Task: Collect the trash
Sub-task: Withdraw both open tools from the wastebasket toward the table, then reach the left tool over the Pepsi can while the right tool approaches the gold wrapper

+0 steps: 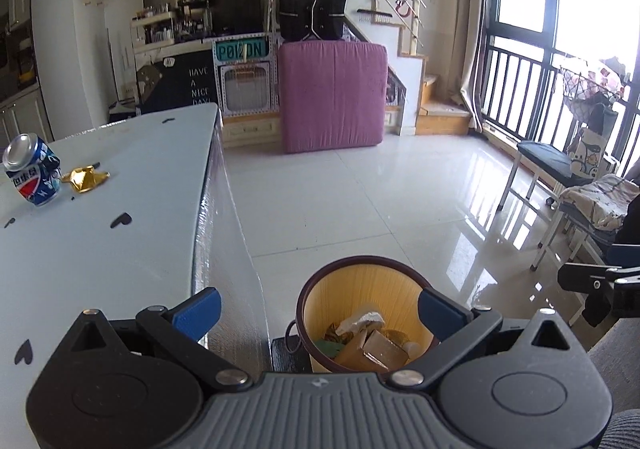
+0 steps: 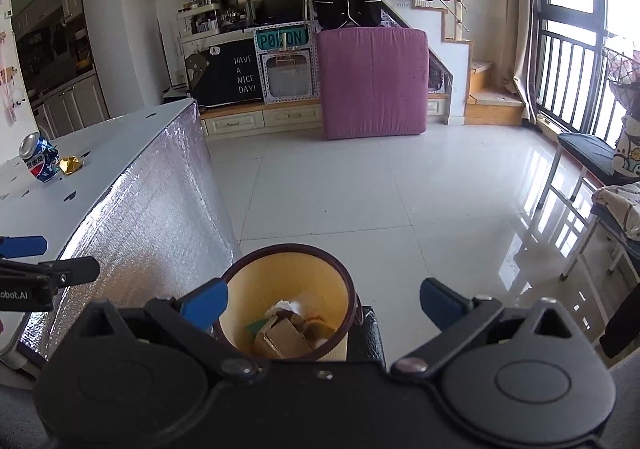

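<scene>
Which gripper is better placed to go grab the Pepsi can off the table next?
Probably the left gripper: open and empty, it sits at the table edge, nearer the Pepsi can. The right gripper, also open, hangs over the trash bin, farther off.

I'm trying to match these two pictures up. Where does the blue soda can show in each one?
Left wrist view: the blue soda can stands on the white table at the far left edge, a gold wrapper just to its right.
Right wrist view: the blue soda can is far left, smaller, with the gold wrapper beside it.
Shared landmark: the yellow trash bin on the floor, low and central.
</scene>
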Action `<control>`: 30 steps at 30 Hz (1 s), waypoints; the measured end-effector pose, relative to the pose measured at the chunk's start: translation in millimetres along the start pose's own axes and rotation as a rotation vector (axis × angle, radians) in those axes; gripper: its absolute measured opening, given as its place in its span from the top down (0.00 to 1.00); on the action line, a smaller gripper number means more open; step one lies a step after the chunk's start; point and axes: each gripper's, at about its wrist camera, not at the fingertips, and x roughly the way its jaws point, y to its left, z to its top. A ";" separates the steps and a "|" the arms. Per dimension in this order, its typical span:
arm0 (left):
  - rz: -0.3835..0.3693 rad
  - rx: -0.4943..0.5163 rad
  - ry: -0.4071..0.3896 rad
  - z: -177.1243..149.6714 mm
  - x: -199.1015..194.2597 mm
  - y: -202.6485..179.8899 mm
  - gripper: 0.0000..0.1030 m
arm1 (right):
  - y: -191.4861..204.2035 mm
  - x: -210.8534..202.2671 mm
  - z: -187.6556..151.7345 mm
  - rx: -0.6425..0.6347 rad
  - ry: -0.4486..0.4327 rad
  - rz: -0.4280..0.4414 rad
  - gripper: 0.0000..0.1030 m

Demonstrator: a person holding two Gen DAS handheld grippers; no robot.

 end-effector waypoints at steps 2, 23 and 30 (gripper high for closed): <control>0.013 -0.003 -0.008 0.8 -3.6 1.8 0.00 | 3.5 -1.7 0.0 -0.003 -0.002 -0.003 0.00; 0.197 -0.042 -0.094 1.0 -45.6 97.9 0.00 | 104.2 12.2 26.6 -0.087 -0.075 0.098 0.00; 0.255 -0.099 -0.095 -7.3 -51.4 151.5 0.00 | 160.0 32.4 35.1 -0.119 -0.083 0.167 0.00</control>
